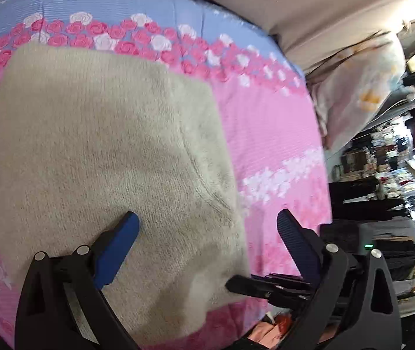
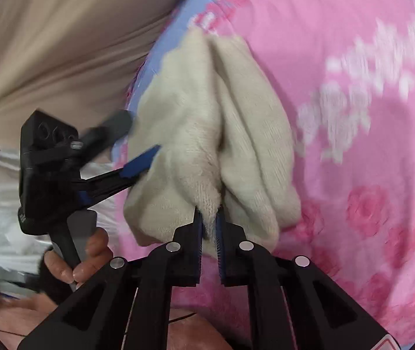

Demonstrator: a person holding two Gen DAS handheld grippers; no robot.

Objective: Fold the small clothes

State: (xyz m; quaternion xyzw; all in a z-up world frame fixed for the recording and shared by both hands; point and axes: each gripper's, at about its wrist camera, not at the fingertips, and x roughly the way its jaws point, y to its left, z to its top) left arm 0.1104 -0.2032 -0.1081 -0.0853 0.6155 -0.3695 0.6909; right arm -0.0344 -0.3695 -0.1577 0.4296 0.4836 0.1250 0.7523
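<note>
A cream knitted garment lies partly flat on a pink bedspread with roses. In the left wrist view my left gripper stands open just above the garment's near part, one blue pad over the knit and the other over the bedspread. In the right wrist view my right gripper is shut on a bunched fold of the cream garment, which rises in ridges from the jaws. The left gripper shows there too, open at the garment's left edge, and a hand holds its handle.
A beige padded surface runs along the bed's far edge. A pale printed pillow and cluttered dark shelves stand to the right. White crinkled plastic lies left of the bed in the right wrist view.
</note>
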